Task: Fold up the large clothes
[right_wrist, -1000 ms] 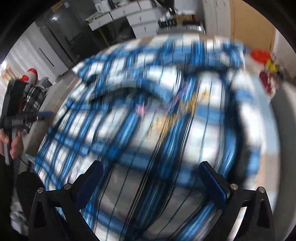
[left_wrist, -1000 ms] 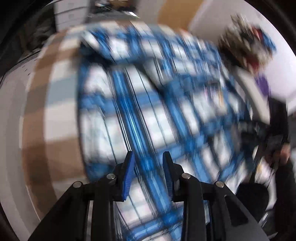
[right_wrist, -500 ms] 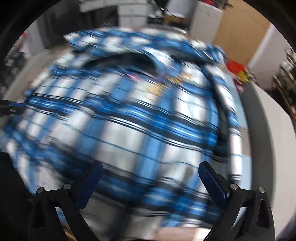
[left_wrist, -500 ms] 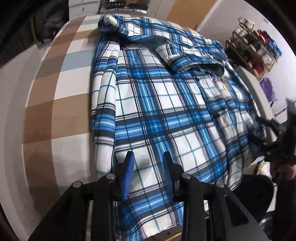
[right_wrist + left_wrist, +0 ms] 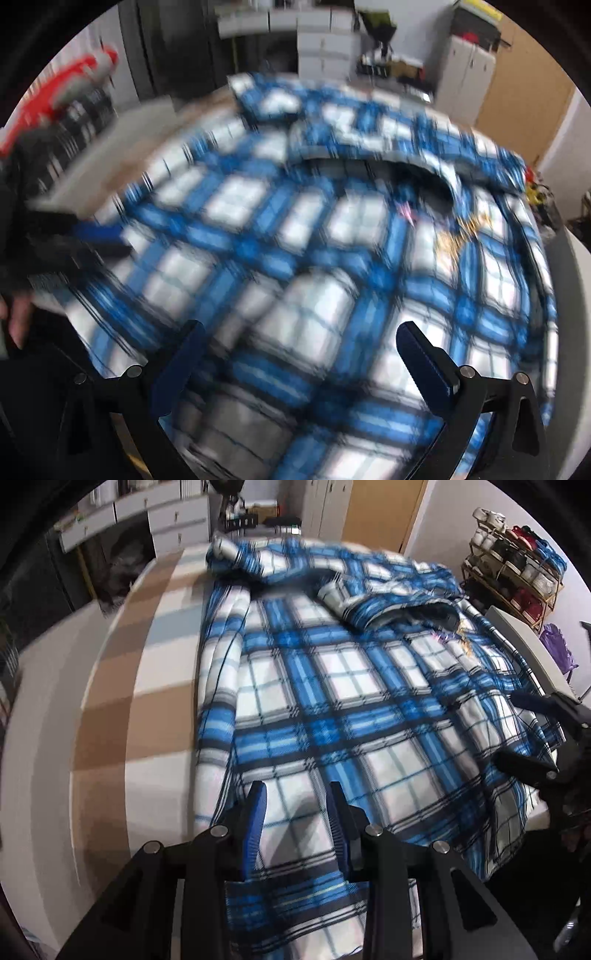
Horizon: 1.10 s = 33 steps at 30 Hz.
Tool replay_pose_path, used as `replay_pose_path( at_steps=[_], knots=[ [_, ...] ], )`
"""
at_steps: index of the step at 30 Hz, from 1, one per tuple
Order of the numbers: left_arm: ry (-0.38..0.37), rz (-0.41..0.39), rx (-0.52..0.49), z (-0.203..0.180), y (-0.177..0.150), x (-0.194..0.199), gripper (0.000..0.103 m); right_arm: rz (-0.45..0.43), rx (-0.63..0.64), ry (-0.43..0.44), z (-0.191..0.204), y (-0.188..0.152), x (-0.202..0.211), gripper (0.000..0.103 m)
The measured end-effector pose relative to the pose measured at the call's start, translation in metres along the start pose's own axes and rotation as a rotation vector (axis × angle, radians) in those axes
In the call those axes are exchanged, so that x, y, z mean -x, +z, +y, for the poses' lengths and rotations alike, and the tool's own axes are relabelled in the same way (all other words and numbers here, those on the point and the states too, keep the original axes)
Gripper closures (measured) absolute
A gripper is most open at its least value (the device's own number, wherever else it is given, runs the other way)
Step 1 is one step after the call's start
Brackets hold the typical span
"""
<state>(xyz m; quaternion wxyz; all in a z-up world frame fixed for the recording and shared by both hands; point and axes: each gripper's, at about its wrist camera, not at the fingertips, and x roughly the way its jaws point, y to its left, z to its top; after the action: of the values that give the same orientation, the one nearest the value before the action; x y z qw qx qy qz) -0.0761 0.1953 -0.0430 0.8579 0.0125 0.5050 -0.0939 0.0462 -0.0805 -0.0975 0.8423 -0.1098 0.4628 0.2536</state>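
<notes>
Setup seemingly: plaid shirt [image 5: 332,709] lies spread, left gripper [image 5: 295,812] narrowly parted, right gripper [image 5: 299,354] wide, both empty; next, pinch the six-o'clock hem.

Right gripper [image 5: 299,354] is hanging wide open over the blue plaid shirt [image 5: 332,236]. Everything's blurring. Left gripper [image 5: 92,240] is sitting at the shirt's left edge.

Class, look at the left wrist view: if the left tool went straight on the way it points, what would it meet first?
Most likely the blue and white plaid flannel shirt spread on the brown and white checked bed cover. The left tool points along the cloth with a gap between its fingers; how far above the cloth it is cannot be told.
</notes>
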Motion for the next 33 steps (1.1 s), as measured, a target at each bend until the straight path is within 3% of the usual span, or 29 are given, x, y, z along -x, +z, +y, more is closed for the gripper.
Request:
replay_pose_path(
  at_steps=[3,5,7,10,12,15,19,25,30,33],
  knots=[
    [0.073,-0.067,-0.040,-0.015,0.004,0.006,0.075,0.026,-0.045,0.023,0.003,-0.005,-0.022,0.000],
    [0.121,-0.085,-0.069,-0.021,0.006,0.008,0.075,0.094,-0.043,0.013,0.006,-0.010,-0.033,0.000],
    [0.125,-0.107,-0.065,-0.019,0.004,0.015,0.075,0.071,0.045,-0.033,0.018,-0.014,-0.027,0.000],
    [0.156,-0.150,-0.062,-0.016,0.009,0.020,0.063,0.034,0.068,-0.003,0.022,-0.017,-0.019,0.000],
    [0.187,-0.170,-0.070,-0.016,0.008,0.022,0.048,0.012,0.049,0.020,0.017,-0.018,-0.011,0.000],
    [0.232,-0.190,-0.082,-0.017,0.008,0.024,0.043,-0.046,-0.016,0.020,0.005,-0.011,0.002,0.000],
    [0.305,-0.219,-0.086,-0.016,0.005,0.028,0.043,-0.141,-0.139,0.098,-0.015,0.001,0.023,0.000],
    [0.390,-0.302,-0.051,-0.008,-0.002,0.044,0.022,-0.203,-0.176,0.093,-0.027,-0.001,0.038,0.000],
    [0.336,-0.261,0.038,0.008,-0.011,0.054,0.022,-0.237,-0.223,0.132,-0.036,-0.002,0.050,0.000],
    [0.331,-0.171,0.054,0.013,-0.020,0.049,0.022,-0.248,-0.248,0.159,-0.039,-0.003,0.055,0.000]
  ],
)
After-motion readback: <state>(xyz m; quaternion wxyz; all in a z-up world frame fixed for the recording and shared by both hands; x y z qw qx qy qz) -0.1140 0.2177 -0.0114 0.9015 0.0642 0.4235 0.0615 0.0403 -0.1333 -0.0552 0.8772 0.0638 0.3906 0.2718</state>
